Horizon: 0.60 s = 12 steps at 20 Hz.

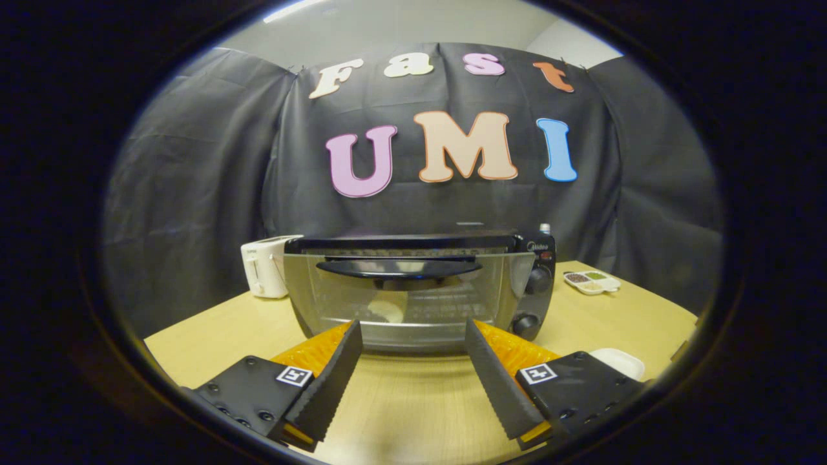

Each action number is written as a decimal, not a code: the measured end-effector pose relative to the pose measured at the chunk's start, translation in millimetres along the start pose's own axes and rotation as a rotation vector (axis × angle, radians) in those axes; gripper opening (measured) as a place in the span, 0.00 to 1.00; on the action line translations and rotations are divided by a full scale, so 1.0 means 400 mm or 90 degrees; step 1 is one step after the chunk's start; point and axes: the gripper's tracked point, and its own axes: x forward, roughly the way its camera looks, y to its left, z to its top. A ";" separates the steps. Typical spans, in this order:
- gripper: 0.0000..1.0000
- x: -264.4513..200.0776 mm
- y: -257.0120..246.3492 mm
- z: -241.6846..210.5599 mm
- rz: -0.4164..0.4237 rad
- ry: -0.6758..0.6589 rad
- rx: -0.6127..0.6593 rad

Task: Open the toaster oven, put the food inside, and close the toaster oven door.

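The oven [420,290] stands on the bench [413,400], straight ahead of the tongs [413,336] and close to them. Its casing is dark, with a wide glass door [349,300] across the front and a dark bar handle [399,267] running along the top of the glass. The door looks tilted a little out from the top, though whether it is fully shut I cannot tell. Through the glass a pale, rounded piece of food [386,312] shows low in the chamber, along with the bars of a rack. On the oven's right side is a dark control panel with two round knobs [536,281] one above the other.

The tongs are open and hold nothing: the two fingers [333,381] spread apart, with bare bench between them. Their tips reach just short of the oven's lower front edge, one toward each side of the door.

A white toaster [265,268] stands just left of the oven, slightly behind it. To the right, well apart from the oven, lies a small white dish [591,282] with compartments holding dark and green bits. A white object [620,361] sits on the bench near the right finger's base.
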 end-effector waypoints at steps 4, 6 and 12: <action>0.98 0.065 -0.003 0.052 -0.004 -0.023 -0.003; 0.98 0.097 0.002 0.075 -0.005 -0.031 0.000; 0.98 0.136 0.028 0.101 0.015 -0.044 0.003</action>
